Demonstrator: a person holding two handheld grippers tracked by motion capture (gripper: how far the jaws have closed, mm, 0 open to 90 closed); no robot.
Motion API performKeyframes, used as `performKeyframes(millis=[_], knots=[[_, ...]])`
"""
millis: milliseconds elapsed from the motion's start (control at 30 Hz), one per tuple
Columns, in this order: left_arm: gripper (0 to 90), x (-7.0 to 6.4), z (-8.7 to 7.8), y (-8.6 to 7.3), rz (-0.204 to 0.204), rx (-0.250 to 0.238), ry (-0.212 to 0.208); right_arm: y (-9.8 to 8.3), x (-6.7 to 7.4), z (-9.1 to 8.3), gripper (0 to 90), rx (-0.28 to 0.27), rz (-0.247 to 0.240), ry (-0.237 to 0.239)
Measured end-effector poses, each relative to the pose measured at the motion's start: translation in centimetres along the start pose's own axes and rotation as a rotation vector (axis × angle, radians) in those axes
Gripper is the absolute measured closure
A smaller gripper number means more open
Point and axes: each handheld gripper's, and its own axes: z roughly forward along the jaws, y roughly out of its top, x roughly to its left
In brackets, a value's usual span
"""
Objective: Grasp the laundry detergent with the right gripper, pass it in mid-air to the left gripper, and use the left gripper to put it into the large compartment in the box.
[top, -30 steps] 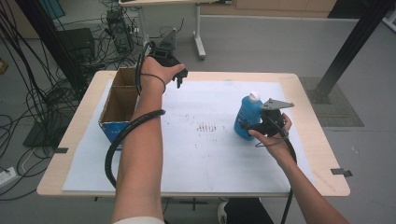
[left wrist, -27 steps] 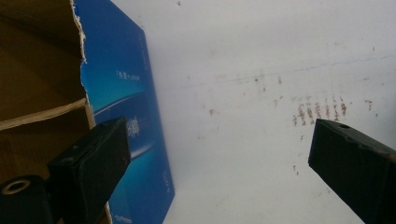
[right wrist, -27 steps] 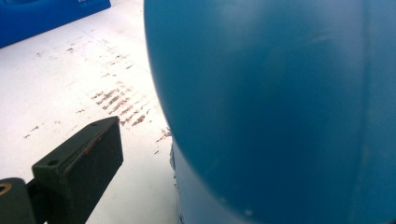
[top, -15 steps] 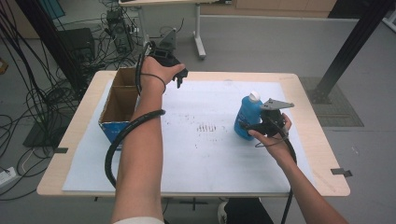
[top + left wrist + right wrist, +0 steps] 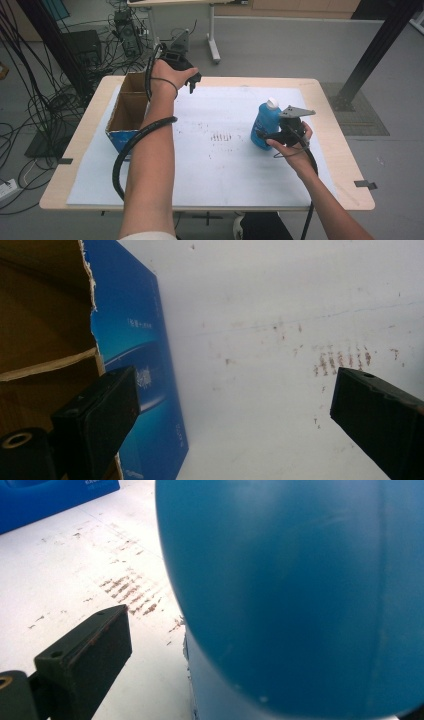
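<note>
White sheeting covers the table (image 5: pixel 210 170). Your right hand-held gripper (image 5: pixel 272 136) meets the upright blue bottle (image 5: pixel 264 125); grip unclear, so an off-centre squeeze may tip it. Your left hand-held gripper (image 5: pixel 192 84) hangs spread beside the cardboard box (image 5: pixel 127 107).

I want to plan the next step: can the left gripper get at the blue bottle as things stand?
Probably yes. The left gripper hangs open by the cardboard box, and bare white sheet lies between, but the right gripper is already at the blue bottle.
</note>
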Motion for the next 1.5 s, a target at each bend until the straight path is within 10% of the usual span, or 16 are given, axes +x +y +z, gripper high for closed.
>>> performKeyframes(millis=[1500], knots=[[6.2,0.27,-0.3,-0.06,-0.001,-0.002,0.001,-0.26,0.11,0.36,4.1,0.008,0.009,0.01]])
